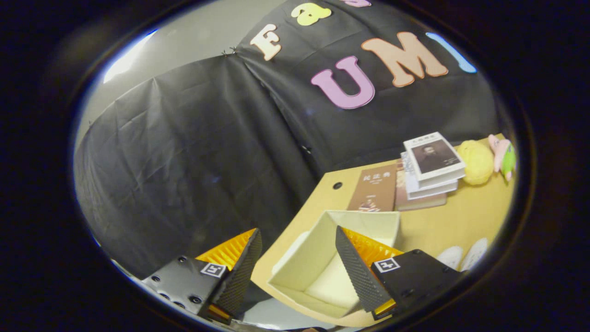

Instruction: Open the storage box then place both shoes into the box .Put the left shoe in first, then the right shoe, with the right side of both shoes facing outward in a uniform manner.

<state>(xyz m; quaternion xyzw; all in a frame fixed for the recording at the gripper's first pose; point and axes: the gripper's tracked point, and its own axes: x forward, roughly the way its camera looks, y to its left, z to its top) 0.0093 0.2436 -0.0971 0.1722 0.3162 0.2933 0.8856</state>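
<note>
A cream storage box (364, 220) stands open on the wooden table (442, 221), and its inside looks empty. My gripper (297, 230) hovers above and in front of it, open, with nothing between the fingers. The right finger (357, 272) overlaps the box's inside, while the left finger (239, 269) hangs off the table's edge over the dark cloth. A pale flat piece (289, 252), perhaps the lid, lies against the box's left wall. Two white shoes (461, 256) peek out to the right of the box, mostly hidden behind the right finger's mount.
Beyond the box lie a brown book (373, 186) and a stack of books (433, 166). A yellow plush toy (475, 162) and a pink and green toy (504, 154) sit past the stack. The table's left edge runs diagonally just left of the box.
</note>
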